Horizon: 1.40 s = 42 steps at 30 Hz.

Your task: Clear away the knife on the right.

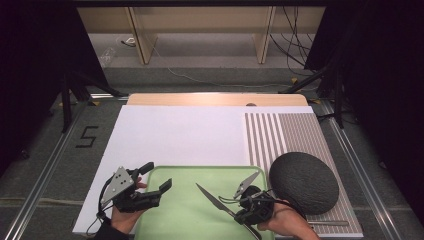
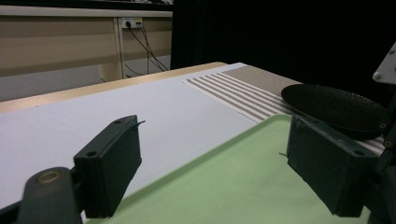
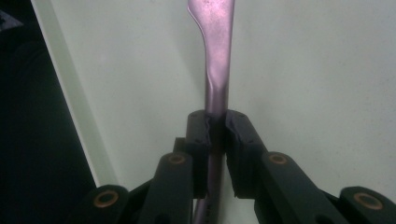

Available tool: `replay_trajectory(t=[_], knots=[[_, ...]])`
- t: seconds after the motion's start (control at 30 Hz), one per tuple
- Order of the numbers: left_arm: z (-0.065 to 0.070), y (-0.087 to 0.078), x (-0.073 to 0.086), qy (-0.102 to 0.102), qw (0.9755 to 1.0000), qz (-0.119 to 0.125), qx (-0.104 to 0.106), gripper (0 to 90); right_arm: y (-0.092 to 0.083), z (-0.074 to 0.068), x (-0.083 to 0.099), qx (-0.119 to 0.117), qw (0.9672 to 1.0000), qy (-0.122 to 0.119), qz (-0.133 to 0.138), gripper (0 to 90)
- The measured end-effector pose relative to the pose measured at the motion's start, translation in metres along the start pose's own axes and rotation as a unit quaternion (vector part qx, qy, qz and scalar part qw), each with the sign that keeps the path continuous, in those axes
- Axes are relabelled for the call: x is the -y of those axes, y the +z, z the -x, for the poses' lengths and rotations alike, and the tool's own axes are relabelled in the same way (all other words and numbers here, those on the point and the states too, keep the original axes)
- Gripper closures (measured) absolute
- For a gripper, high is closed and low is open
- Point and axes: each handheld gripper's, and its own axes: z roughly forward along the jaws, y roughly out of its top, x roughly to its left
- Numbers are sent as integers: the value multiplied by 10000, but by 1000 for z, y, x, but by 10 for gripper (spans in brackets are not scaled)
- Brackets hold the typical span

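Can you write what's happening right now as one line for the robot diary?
right gripper: shut on knife over green tray | left gripper: open, empty, at tray's left edge | black plate: on striped mat, empty

text: "5" | on: floor (image 1: 60, 150) (black marking, left of table (image 1: 175, 132))

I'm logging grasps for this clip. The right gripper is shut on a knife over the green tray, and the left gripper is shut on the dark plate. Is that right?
Not quite. The left gripper is open and holds nothing: the left gripper view shows its jaws wide apart over the green tray, with the dark plate lying apart on the striped mat. The right gripper is indeed shut on the knife.
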Motion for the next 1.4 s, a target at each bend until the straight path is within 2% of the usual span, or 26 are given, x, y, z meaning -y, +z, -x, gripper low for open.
replay_trajectory(t=[0.03, 0.23, 0.53, 0.83, 0.97, 1.17, 1.2, 1.27, 1.3, 1.4], knots=[[0, 0, 0, 3, 10000, -2, 0, 174, 0, 0, 0, -9, 10000, -50, -59, 802], [0, 0, 0, -4, 10000, 3, -2, 174, 2, 0, 1, 73, 9997, 3, -247, 803], [0, 0, 0, -2, 10000, 0, -2, 174, 8, 0, 2, 152, 9985, -112, -514, 802], [0, 0, 0, 3, 10000, -1, 3, 175, 14, -2, 2, 170, 9974, -92, -696, 800], [0, 0, 0, 6, 10000, 1, 2, 176, 15, 0, 3, 172, 9969, -199, -740, 798], [0, 0, 0, 12, 10000, -7, -4, 176, 15, -1, 3, 171, 9971, -98, -732, 782], [0, 0, 0, 10, 10000, -4, -3, 176, 15, 0, 3, 201, 9969, -156, -746, 776], [0, 0, 0, 13, 10000, -4, -4, 175, 14, 0, 3, 216, 9970, -155, -724, 685], [0, 0, 0, 10, 10000, -3, -3, 176, 13, -2, 2, 197, 9975, -19, -678, 633], [0, 1, 0, 11, 10000, -4, 2, 176, 8, -3, 0, 182, 9989, -136, -414, 505]])
